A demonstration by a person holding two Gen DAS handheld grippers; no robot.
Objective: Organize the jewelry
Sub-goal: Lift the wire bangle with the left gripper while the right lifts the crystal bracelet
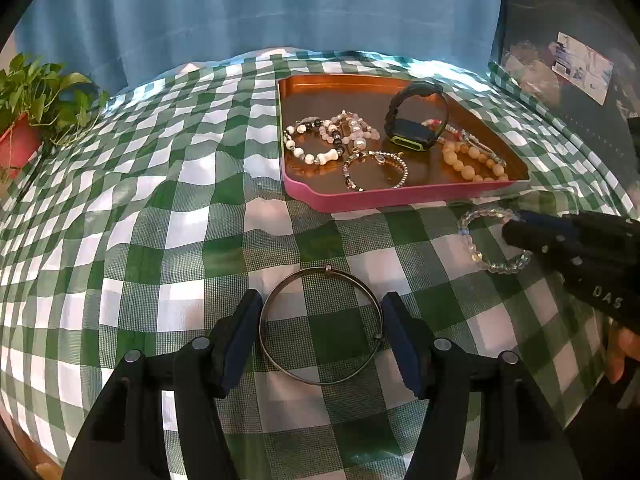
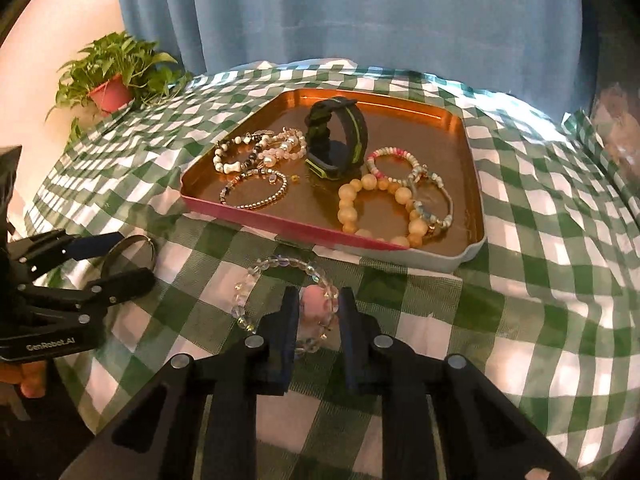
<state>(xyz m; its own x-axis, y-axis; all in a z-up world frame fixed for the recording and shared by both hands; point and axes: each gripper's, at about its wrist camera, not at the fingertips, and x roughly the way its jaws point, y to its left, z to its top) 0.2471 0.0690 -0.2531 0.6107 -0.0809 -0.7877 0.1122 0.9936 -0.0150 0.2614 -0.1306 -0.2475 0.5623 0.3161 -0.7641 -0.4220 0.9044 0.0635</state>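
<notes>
The left hand-held gripper stood wide, its pads touching either side of the bangle lying flat on the checked surface; so thin a ring could have sprung out or slid if squeezed off-centre. The right hand-held gripper was nearly closed across one side of the clear bead bracelet, just in front of the tray. Whether it truly held was unclear. Gripped by a few beads, the bracelet could have swung, slipped, or snagged the tray's rim, disturbing the watch and beads inside.
</notes>
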